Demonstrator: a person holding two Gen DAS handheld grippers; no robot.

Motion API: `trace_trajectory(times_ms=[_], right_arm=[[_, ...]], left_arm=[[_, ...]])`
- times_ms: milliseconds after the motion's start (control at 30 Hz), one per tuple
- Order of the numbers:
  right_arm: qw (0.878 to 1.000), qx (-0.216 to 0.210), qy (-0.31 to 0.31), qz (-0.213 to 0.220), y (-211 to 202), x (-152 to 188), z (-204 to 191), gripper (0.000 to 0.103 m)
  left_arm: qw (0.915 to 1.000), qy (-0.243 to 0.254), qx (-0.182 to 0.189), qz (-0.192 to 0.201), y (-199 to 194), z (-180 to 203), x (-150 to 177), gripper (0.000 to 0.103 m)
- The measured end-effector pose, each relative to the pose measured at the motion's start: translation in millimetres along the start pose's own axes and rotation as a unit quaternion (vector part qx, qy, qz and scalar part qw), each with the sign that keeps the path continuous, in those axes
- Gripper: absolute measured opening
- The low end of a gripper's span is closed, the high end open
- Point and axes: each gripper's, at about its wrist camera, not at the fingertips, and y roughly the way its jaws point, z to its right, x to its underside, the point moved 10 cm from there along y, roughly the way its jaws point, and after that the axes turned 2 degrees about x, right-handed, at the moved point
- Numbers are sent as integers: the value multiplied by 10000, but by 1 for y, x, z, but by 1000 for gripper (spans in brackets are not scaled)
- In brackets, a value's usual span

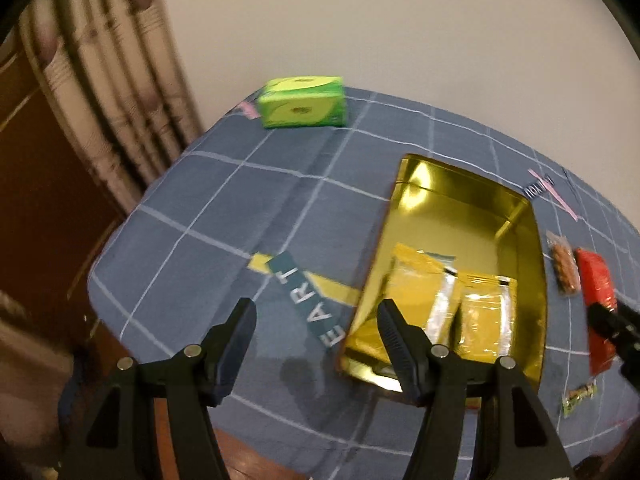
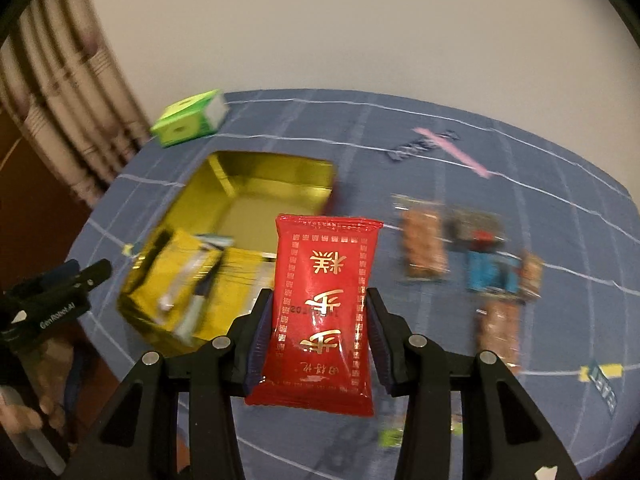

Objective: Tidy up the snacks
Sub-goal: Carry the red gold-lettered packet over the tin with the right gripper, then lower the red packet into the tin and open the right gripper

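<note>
My right gripper (image 2: 320, 300) is shut on a red snack packet (image 2: 324, 300) with gold characters and holds it above the table, just right of the gold tin (image 2: 264, 172). The tin also shows in the left wrist view (image 1: 448, 184); yellow snack packets (image 1: 452, 292) lie inside it. My left gripper (image 1: 316, 312) is open and empty, hovering at the tin's near left corner. The red packet (image 1: 596, 288) and the right gripper (image 1: 612, 320) show at the right edge of the left wrist view. Loose snacks (image 2: 424, 240) lie on the cloth to the tin's right.
A green box (image 1: 302, 102) stands at the table's far left corner, near a curtain (image 1: 104, 80). The table has a blue checked cloth (image 1: 224, 216). Several small packets (image 2: 492, 268) lie to the right. A small green packet (image 1: 578, 396) lies near the front edge.
</note>
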Motion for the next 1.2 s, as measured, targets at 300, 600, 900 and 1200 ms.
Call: trace_trajectory(times_ms=[300,600,900,1200], right_arm=[[9995,-87,-210,-219,29,-2,-58,41],[9984,29,-389,-410,54,6,-71,41],[9975,141,-450,-532,73,8,-75,41],[9961,218,-597,-609,83,10,-77,41]], left_arm=[[9978,-612,-229,-100,0,-40,8,64],[9967,-703,-343,-210,6,-46,11,64],[9962,-742,-362,-275,8,-47,13,64],[9960,-751,-340,-337,10,-47,15,64]])
